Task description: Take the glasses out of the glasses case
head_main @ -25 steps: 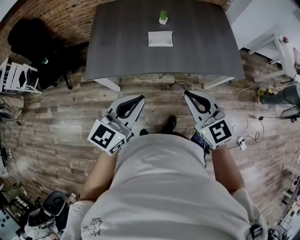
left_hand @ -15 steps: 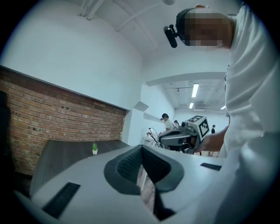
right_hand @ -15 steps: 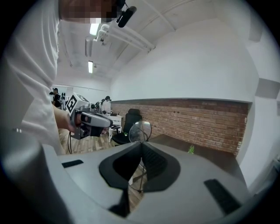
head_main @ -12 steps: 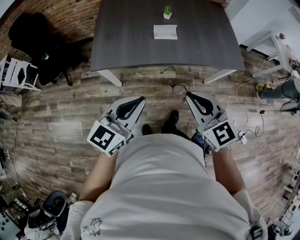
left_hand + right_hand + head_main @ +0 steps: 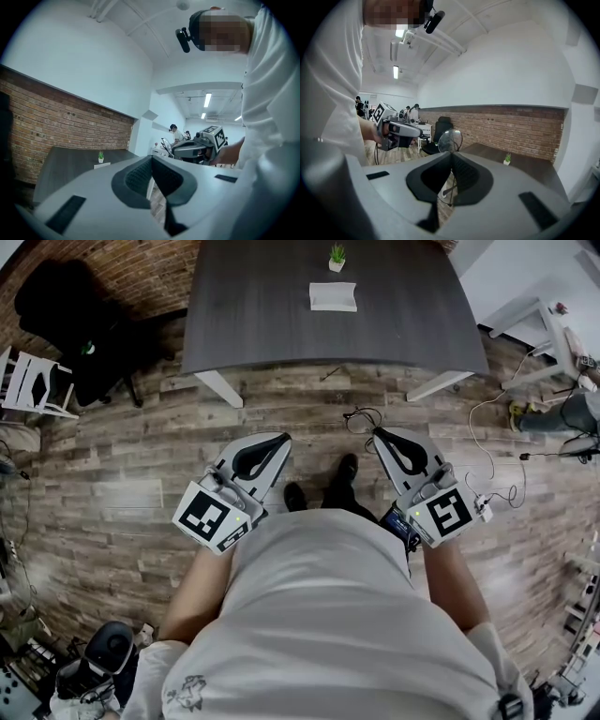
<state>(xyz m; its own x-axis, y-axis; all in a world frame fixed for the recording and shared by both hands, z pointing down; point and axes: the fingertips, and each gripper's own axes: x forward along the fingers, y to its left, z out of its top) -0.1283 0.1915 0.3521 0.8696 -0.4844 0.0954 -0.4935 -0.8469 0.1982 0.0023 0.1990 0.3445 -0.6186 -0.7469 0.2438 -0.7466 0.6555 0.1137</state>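
The white glasses case [image 5: 333, 296] lies on the dark table [image 5: 262, 324], far ahead of both grippers. My right gripper [image 5: 378, 433] is shut on the thin-framed glasses [image 5: 360, 417], which hang over the wooden floor. In the right gripper view one round lens [image 5: 450, 139] stands above the closed jaw tips of the right gripper [image 5: 451, 155], and a temple shows below. My left gripper [image 5: 281, 437] is shut and empty; in the left gripper view the left gripper [image 5: 151, 159] has its jaws meeting with nothing between them.
A small potted plant [image 5: 337, 257] stands behind the case. A black chair [image 5: 66, 324] and a white rack [image 5: 33, 390] are on the left. Cables [image 5: 497, 474] trail over the floor at the right, near a white desk [image 5: 553, 324]. The person's shoes [image 5: 342, 474] are between the grippers.
The table and case have slid further up and away in the head view as the person backs off. Both grippers keep their pose, and the glasses stay in the right one.
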